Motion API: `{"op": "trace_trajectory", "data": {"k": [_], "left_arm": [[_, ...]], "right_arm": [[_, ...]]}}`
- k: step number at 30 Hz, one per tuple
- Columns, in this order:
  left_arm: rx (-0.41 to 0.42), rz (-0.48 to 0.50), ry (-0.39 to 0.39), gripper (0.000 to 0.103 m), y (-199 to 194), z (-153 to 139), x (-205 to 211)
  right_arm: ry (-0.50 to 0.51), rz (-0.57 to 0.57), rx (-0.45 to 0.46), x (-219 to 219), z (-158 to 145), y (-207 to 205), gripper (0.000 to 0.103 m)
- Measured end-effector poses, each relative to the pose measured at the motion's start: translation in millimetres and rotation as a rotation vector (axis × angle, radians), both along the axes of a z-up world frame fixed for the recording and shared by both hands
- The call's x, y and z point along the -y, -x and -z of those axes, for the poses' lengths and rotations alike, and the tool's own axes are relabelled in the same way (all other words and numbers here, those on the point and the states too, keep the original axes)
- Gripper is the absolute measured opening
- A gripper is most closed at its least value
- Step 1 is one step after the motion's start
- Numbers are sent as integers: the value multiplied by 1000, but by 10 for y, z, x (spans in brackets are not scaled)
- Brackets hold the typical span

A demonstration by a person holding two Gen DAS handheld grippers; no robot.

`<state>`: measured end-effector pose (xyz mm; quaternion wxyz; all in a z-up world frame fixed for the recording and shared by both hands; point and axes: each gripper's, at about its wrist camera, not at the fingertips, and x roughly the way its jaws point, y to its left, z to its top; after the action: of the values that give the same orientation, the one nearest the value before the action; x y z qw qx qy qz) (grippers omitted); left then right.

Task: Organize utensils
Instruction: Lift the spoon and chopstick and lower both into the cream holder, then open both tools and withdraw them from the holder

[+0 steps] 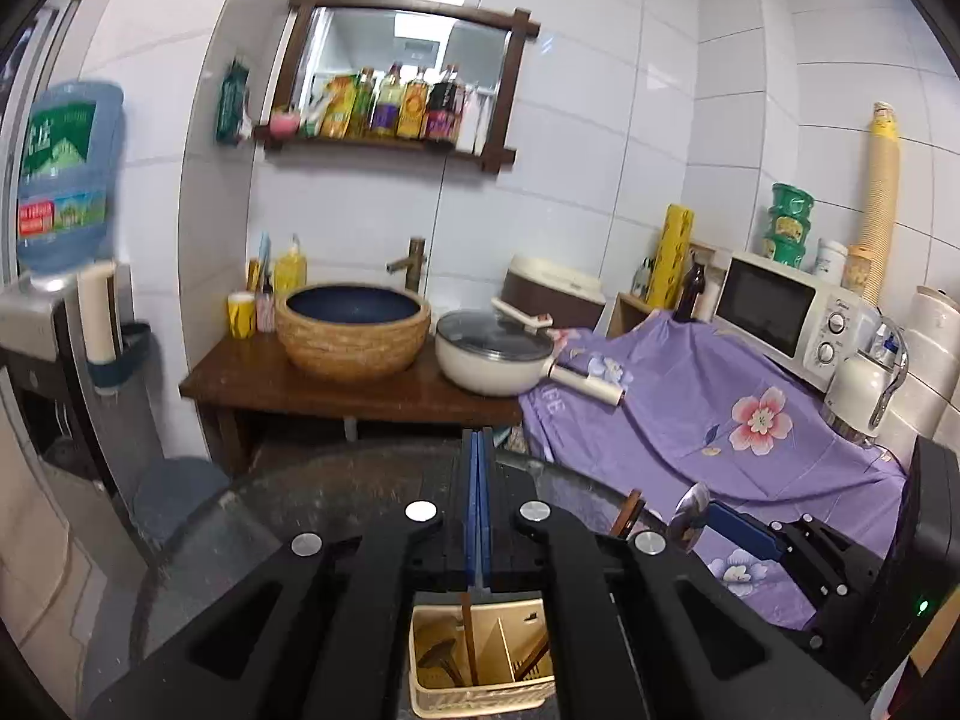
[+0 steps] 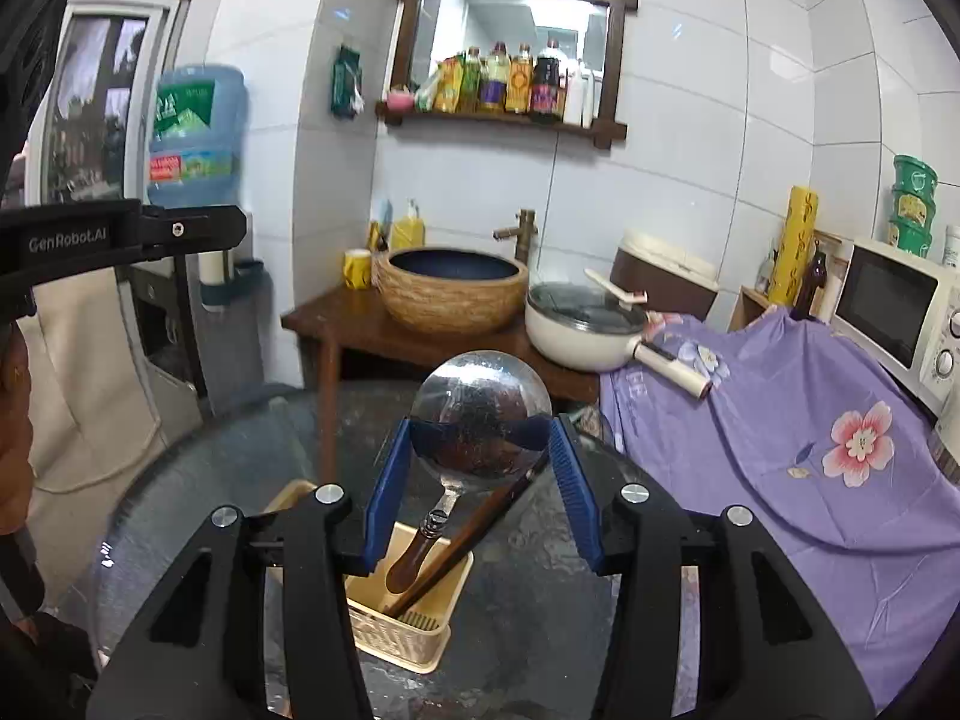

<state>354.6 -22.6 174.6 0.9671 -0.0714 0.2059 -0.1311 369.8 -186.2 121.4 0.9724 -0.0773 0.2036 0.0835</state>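
While the ladle (image 2: 480, 414) stands handle-down in the basket (image 2: 401, 630), we see its bowl framed by the right gripper (image 2: 480, 450), whose blue fingers (image 2: 384, 498) sit wide to either side; whether the pads touch the bowl's rim we cannot tell. Beside the ladle's handle, a brown stick-like utensil (image 2: 474, 531) leans in the same basket, which rests on the dark round worktop (image 2: 528, 600). The left gripper (image 1: 478, 510) hovers above the basket with its fingers pressed flat together and nothing between them; through its frame we glimpse more wooden utensils (image 1: 468, 642) inside the basket.

We judge the step in hand to be seating or releasing the ladle. To do it well, we would keep the right fingers spread and draw them straight up and back from the bowl, not sideways, since a nudge to that top-heavy bowl could tip the light basket. The left gripper, just above the basket, could steady its rim if it rocks.
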Motion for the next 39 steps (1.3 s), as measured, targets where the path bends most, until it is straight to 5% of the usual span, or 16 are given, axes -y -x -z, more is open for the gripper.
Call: {"op": "trace_trajectory", "data": {"k": [11, 21, 27, 35, 39], "left_arm": [[-117, -6, -14, 2, -48, 729, -110], [-166, -72, -3, 50, 218, 1257, -264], [-202, -124, -106, 76, 434, 1547, -311], [-301, -132, -223, 78, 870, 2104, -282], [-354, -154, -227, 63, 1005, 2293, -396]], "right_arm": [[28, -54, -58, -100, 629, -65, 48], [45, -65, -26, -153, 815, 93, 52], [59, -45, 34, -121, 830, 461, 63], [-37, -59, -223, -93, 1523, 725, 65], [-80, -66, -349, -141, 1935, 749, 60]]}}
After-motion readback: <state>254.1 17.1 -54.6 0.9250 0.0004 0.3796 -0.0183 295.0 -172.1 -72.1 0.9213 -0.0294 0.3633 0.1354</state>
